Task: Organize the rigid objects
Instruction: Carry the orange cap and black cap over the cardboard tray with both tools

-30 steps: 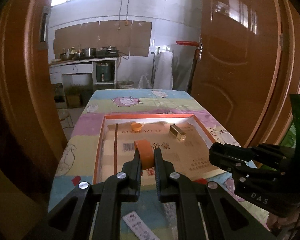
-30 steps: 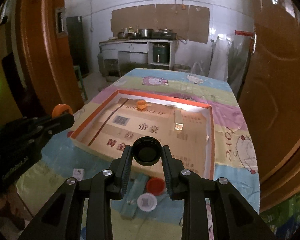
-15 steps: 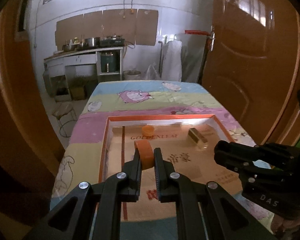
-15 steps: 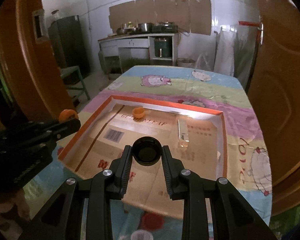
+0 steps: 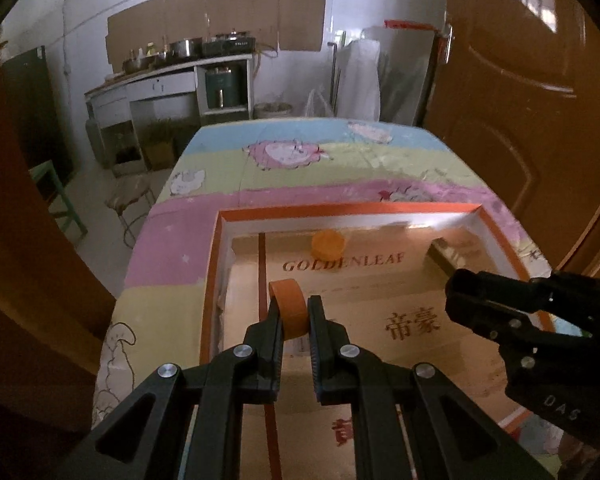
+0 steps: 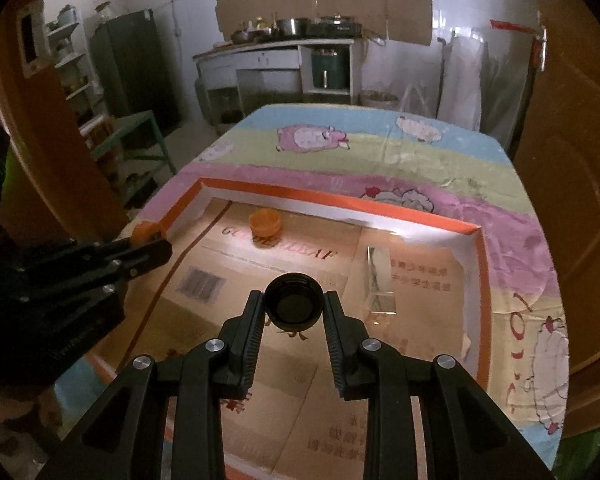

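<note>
My left gripper (image 5: 293,307) is shut on an orange cap (image 5: 289,300) held on edge, above the near left part of the cardboard-lined tray (image 5: 216,264). My right gripper (image 6: 294,300) is shut on a black cap (image 6: 294,307), its hollow side facing the camera, above the tray's middle (image 6: 476,280). Another orange cap (image 5: 328,243) (image 6: 265,221) lies in the tray's far part. A clear rectangular block (image 6: 380,280) lies to the right of the black cap. In the left wrist view the right gripper (image 5: 456,292) shows at the right; in the right wrist view the left gripper (image 6: 156,246) shows at the left with its orange cap (image 6: 144,231).
The tray sits on a table with a pastel sheep-print cloth (image 6: 380,140). Brown wooden doors (image 5: 520,80) stand close on the right and another door (image 6: 40,128) on the left. A green stool (image 6: 140,136) and a kitchen counter (image 6: 280,52) are beyond the table.
Both grippers have moved forward and down over the tray, each keeping its cap. The loose caps and paper on the near cloth have dropped out of view.
</note>
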Demonstrator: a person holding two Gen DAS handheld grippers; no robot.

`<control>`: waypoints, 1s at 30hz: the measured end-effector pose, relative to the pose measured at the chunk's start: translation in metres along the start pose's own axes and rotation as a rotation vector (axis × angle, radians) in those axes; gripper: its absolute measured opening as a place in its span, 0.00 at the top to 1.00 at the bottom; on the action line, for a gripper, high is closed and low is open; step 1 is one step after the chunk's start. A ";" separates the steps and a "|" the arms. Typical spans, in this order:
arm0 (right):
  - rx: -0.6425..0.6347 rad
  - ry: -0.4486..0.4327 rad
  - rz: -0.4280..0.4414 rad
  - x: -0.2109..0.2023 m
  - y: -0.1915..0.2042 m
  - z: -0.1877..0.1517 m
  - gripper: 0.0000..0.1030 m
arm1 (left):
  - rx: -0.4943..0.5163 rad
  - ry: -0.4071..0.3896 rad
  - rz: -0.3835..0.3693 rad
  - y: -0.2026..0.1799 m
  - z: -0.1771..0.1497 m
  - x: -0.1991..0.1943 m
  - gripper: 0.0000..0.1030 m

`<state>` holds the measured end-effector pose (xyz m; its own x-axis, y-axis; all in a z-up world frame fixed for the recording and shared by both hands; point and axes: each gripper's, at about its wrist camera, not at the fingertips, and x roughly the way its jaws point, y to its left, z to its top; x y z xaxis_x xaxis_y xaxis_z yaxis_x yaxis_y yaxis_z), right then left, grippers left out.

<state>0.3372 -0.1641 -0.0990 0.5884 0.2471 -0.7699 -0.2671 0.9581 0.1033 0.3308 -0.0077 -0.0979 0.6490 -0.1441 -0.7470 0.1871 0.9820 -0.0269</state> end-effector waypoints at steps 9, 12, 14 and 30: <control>0.014 0.047 0.005 0.027 -0.004 0.000 0.71 | 0.019 0.041 0.020 0.000 -0.003 0.019 0.89; 0.016 0.058 0.005 0.031 -0.006 -0.001 0.71 | 0.024 0.047 0.019 -0.001 -0.005 0.023 0.89; 0.016 0.063 0.004 0.032 -0.005 -0.002 0.71 | 0.028 0.054 0.020 -0.002 -0.007 0.026 0.89; -0.010 0.088 -0.021 0.044 0.001 -0.008 0.70 | 0.025 0.078 -0.026 0.003 -0.015 0.034 0.82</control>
<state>0.3569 -0.1537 -0.1377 0.5244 0.2130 -0.8244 -0.2636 0.9613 0.0807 0.3429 -0.0074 -0.1336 0.5843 -0.1581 -0.7960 0.2218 0.9746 -0.0308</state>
